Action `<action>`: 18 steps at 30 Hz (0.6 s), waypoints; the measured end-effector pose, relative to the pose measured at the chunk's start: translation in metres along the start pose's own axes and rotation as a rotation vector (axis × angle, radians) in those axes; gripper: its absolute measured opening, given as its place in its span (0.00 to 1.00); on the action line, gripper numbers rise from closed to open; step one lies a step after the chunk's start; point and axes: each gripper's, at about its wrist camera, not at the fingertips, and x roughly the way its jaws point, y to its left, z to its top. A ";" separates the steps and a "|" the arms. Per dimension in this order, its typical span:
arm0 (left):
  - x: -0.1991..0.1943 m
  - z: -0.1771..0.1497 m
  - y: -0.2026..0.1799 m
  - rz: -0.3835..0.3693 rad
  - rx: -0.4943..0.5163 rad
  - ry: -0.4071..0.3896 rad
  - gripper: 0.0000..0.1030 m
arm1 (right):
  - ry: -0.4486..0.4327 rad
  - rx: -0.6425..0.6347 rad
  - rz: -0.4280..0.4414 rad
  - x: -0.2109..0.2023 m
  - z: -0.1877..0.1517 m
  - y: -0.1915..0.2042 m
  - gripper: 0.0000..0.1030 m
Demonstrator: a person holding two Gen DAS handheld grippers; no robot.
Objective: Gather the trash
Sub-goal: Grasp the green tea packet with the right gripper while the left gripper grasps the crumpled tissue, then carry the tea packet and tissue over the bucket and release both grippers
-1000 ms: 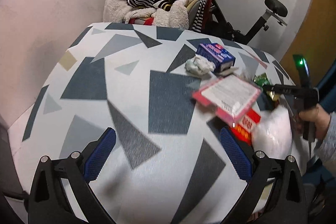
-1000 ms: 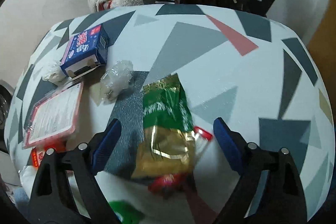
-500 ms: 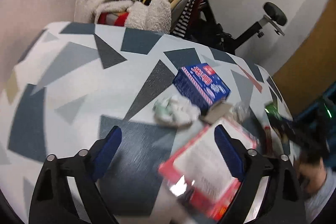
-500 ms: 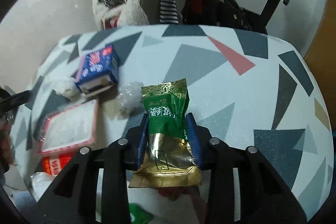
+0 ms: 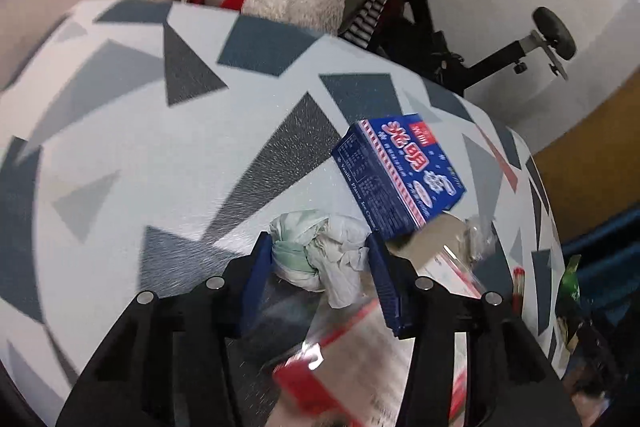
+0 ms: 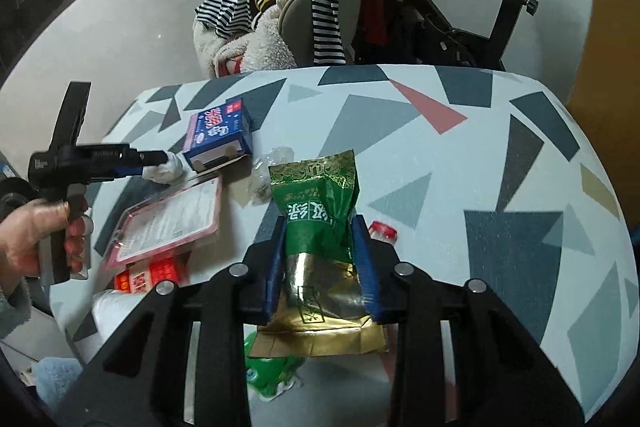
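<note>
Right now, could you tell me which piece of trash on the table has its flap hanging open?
The blue carton: its end flap hangs open toward the camera. The green and gold pouch looks sealed, and the crumpled tissue has no flap.

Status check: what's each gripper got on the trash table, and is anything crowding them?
Right gripper shut on green-gold packet. Left gripper closing around crumpled tissue. Blue box right beside it.

Red-edged packet blurred below jaws, green wrapper mostly hidden behind them
</note>
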 end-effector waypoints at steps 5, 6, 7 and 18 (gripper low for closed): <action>-0.057 -0.010 -0.003 0.008 0.064 -0.072 0.46 | -0.013 -0.018 0.015 -0.020 -0.008 0.015 0.33; -0.067 -0.013 -0.004 0.009 0.077 -0.082 0.46 | -0.015 -0.027 0.014 -0.024 -0.010 0.019 0.33; -0.079 -0.018 -0.007 0.009 0.095 -0.092 0.46 | -0.016 -0.038 0.014 -0.029 -0.011 0.023 0.33; -0.186 -0.107 -0.034 -0.068 0.191 -0.182 0.46 | -0.014 -0.094 0.038 -0.079 -0.048 0.065 0.33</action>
